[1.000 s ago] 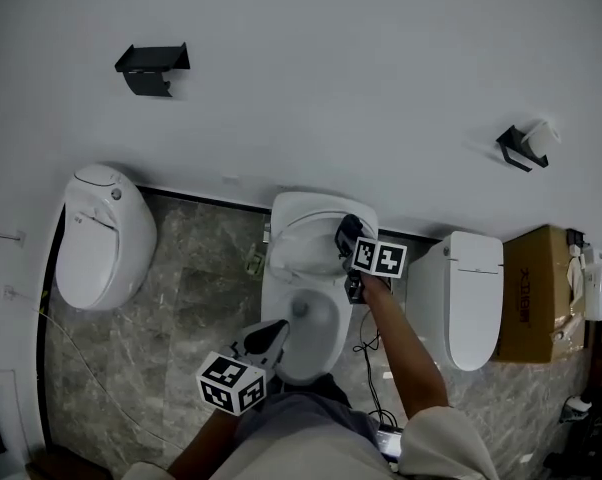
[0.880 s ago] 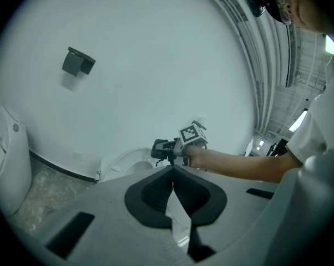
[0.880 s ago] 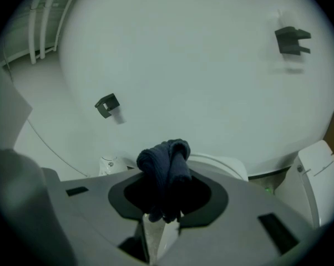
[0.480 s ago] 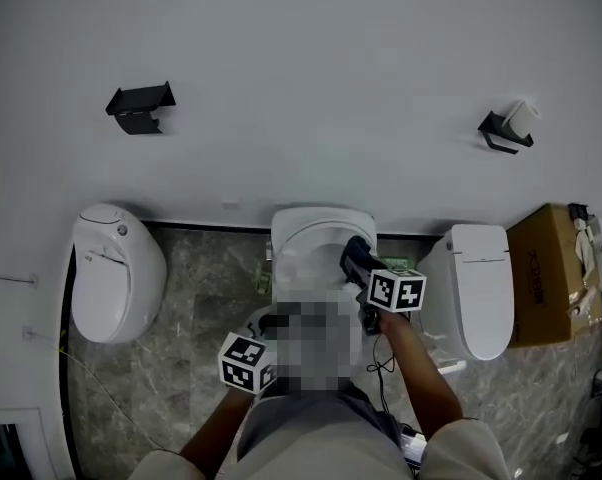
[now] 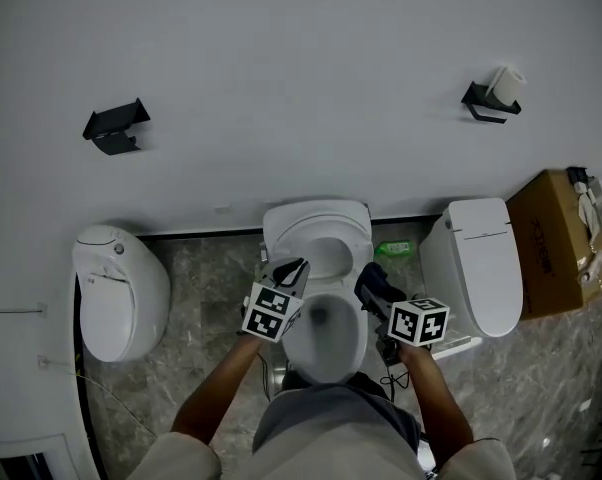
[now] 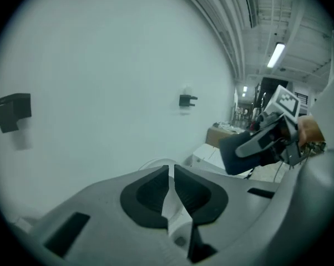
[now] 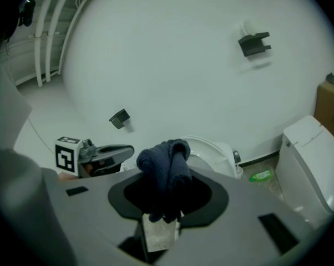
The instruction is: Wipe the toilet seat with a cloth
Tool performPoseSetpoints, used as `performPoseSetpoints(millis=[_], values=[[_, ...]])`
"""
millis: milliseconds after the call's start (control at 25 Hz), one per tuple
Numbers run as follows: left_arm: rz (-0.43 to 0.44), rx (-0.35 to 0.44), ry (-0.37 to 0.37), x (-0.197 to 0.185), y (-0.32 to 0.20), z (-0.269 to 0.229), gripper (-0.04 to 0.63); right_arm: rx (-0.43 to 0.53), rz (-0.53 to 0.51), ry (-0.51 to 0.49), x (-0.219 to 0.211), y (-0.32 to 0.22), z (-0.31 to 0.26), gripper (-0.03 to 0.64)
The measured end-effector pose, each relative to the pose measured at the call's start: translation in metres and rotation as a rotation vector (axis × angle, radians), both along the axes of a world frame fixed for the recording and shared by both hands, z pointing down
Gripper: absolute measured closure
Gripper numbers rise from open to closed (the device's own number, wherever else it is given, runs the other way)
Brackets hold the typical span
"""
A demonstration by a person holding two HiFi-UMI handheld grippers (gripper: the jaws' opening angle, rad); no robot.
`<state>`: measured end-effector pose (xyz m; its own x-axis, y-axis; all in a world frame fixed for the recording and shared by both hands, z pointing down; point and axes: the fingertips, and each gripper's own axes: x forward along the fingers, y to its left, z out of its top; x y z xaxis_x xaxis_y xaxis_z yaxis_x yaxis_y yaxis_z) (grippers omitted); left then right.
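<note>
The white toilet [image 5: 349, 346] stands in the middle of the head view, its lid [image 5: 316, 226] raised against the wall. My right gripper [image 5: 371, 278] hangs over the bowl's right rim, shut on a bunched dark blue cloth [image 7: 165, 168] that fills its jaws [image 7: 167, 201]. The cloth [image 6: 237, 153] also shows in the left gripper view. My left gripper [image 5: 297, 266] is over the bowl's left rim. Its jaws [image 6: 170, 176] are shut with nothing between them. The two grippers face each other across the bowl.
A second toilet [image 5: 121, 290] stands at the left and a third [image 5: 481, 263] at the right, next to a cardboard box [image 5: 551, 258]. A green bottle [image 5: 393, 249] lies on the marble floor by the wall. A black holder [image 5: 114, 128] and a paper roll holder [image 5: 491, 96] hang on the wall.
The right gripper has drawn the cloth back from the raised lid to the bowl's right side. The left gripper has come up from the bowl's front to its left rim and rolled.
</note>
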<state>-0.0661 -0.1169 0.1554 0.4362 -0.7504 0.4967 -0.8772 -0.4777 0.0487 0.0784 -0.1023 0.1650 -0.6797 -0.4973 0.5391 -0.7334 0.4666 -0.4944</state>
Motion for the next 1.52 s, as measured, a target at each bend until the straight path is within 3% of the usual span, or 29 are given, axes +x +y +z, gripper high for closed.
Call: performPoseSetpoints(millis=[200,400,520,600,840,1080,1280,1520], values=[[0.03,-0.017,-0.141,-0.007,-0.049,0.031,0.583,-0.035,0.049,0.005,0.026,0.022,0.009,0.511],[0.101,-0.031,-0.349,-0.015,-0.093,0.072,0.582,-0.086,0.084,0.004,0.034,0.038,0.022,0.511],[0.135,-0.039,-0.409,-0.014,-0.11,0.089,0.517,-0.091,0.103,0.014,0.038,0.049,0.025,0.511],[0.149,-0.04,-0.424,-0.014,-0.12,0.097,0.482,-0.09,0.121,0.023,0.042,0.056,0.025,0.511],[0.218,-0.081,-0.442,-0.013,-0.137,0.126,0.482,-0.14,0.189,0.035,0.05,0.092,0.037,0.511],[0.212,-0.063,-0.421,-0.013,-0.138,0.127,0.483,-0.171,0.209,0.039,0.059,0.121,0.045,0.511],[0.159,-0.094,-0.371,-0.013,-0.136,0.124,0.485,-0.167,0.192,0.013,0.062,0.128,0.046,0.511],[0.143,-0.12,-0.375,-0.003,-0.116,0.118,0.485,-0.142,0.155,-0.007,0.074,0.133,0.039,0.511]])
